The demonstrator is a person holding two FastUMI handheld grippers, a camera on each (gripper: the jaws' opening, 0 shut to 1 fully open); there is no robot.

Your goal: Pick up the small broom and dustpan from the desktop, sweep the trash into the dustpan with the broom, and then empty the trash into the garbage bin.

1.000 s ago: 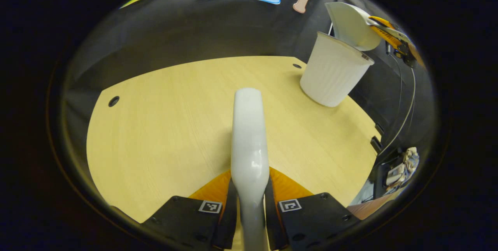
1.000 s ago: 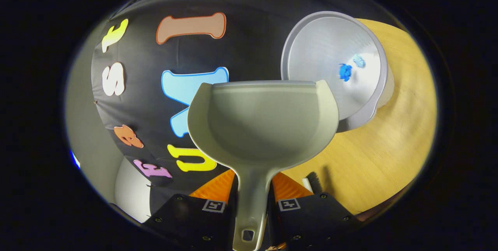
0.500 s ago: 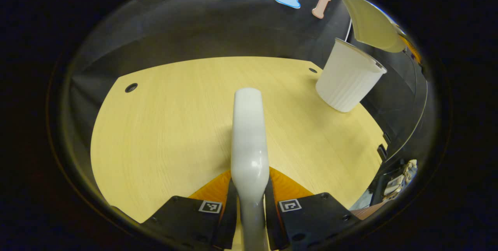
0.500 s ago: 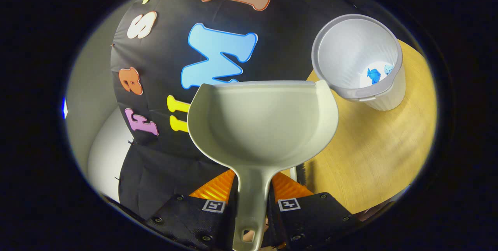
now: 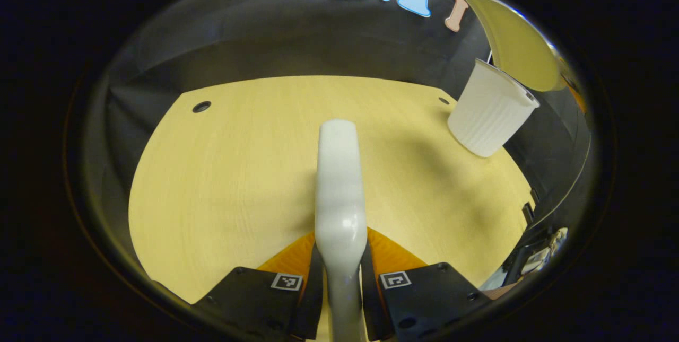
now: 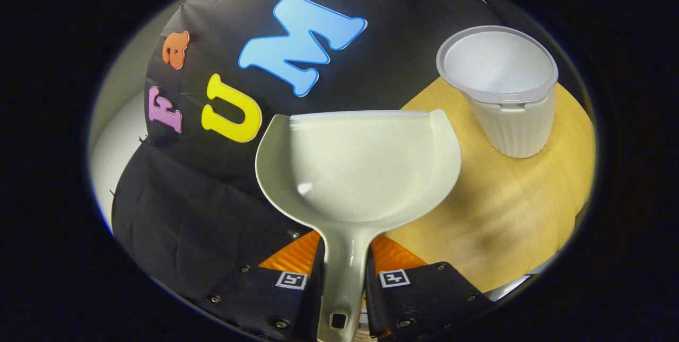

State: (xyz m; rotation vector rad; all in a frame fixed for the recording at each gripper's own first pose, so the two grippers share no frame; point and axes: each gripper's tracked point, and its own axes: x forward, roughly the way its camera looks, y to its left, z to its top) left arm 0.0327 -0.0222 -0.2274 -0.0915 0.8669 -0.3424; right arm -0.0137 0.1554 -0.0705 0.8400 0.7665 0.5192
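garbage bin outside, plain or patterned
Plain white ribbed plastic garbage bin, with vertical ridges down its wall; clearest in the right gripper view.

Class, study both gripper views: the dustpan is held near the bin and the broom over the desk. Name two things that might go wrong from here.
1. The garbage bin stands near the table edge; a knock from the dustpan in the right gripper might tip it off.
2. The left gripper holds the broom by its handle alone, so it might pivot.

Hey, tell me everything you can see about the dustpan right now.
The off-white, glossy plastic dustpan has a rounded scoop with raised side walls, a straight front lip and a narrow handle with a hanging hole. Its scoop looks empty. The right gripper clamps its handle, holding it in the air beside the white ribbed garbage bin.
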